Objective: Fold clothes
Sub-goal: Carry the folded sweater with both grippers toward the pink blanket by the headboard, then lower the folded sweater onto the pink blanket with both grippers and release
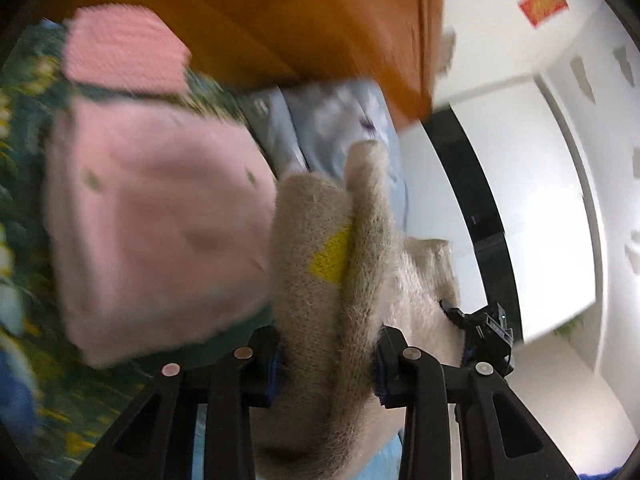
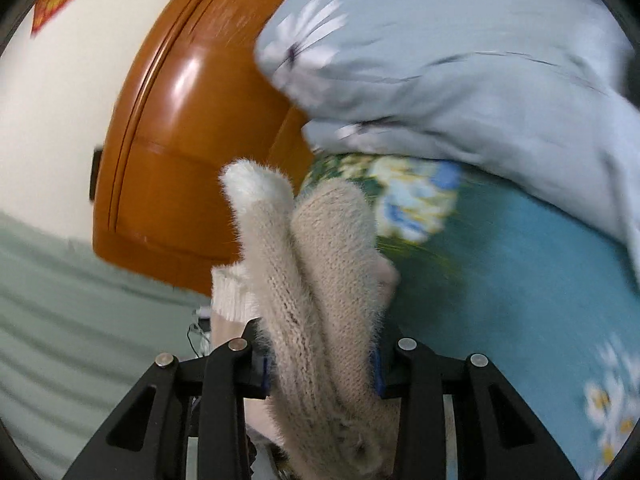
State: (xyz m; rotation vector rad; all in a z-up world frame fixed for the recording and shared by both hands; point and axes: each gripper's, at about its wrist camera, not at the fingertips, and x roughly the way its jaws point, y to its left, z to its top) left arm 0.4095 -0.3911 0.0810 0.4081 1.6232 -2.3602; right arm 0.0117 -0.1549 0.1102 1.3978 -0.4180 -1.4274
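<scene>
While both hands are raised over the bed (image 2: 520,280), each tool has a bunched fold of the fuzzy beige sweater (image 1: 320,264) pinched tight between its pads. The left tool (image 1: 328,364) grips near a yellow patch (image 1: 330,258); the right tool (image 2: 322,368) grips a fold with a white tip. A pink folded garment (image 1: 152,232) lies on the floral bedspread (image 1: 24,128), beside a pale blue pillow (image 2: 460,72) and the orange wooden headboard (image 2: 180,128).

Orange wooden headboard (image 2: 168,152), grey floral pillow (image 2: 460,80).
</scene>
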